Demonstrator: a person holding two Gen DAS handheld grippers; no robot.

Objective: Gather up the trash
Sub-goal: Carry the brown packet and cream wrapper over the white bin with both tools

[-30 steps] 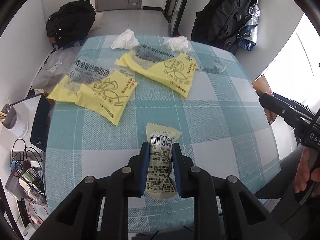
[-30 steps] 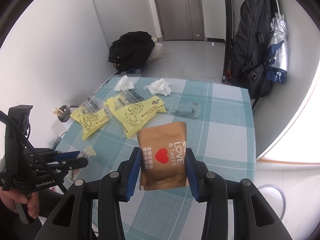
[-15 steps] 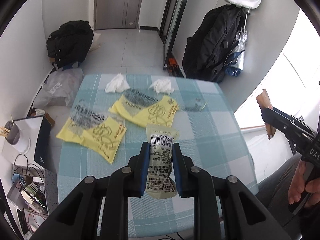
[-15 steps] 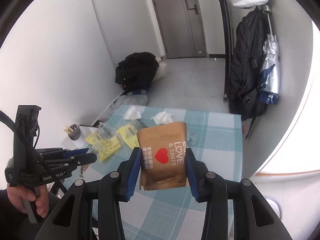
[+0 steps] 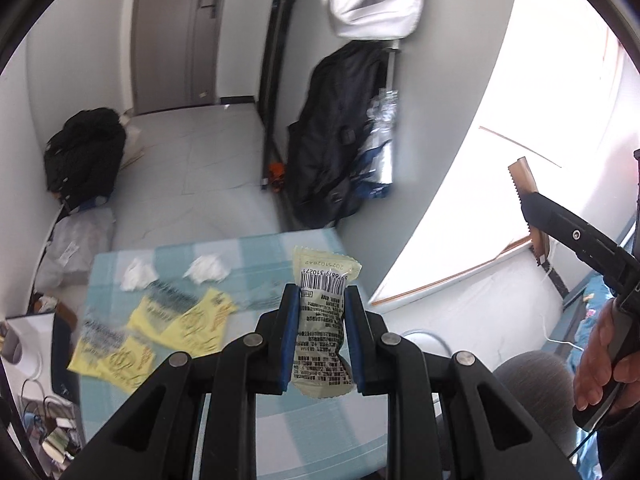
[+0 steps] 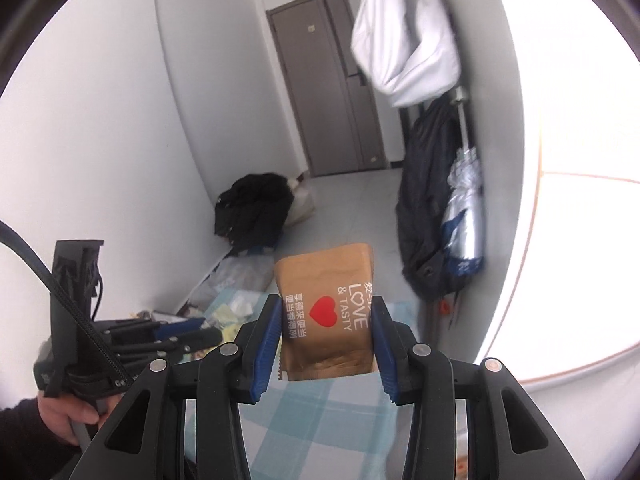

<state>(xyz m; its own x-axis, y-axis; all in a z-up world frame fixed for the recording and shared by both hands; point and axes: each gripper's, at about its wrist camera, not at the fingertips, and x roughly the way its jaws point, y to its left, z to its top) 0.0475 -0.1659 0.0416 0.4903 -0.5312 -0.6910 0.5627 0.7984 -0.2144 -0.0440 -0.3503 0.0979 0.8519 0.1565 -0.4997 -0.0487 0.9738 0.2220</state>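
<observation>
Both your grippers loaded, held above the checked table.

Your left gripper pinches a pale barcode wrapper upright; your right gripper clamps a brown LOVE & TASTY pouch. Two yellow packets and two crumpled tissues lie on the table.

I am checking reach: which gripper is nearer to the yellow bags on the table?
Left. The left gripper hangs just right of the yellow bags. The right gripper is farther off to the right, by the window side.
</observation>
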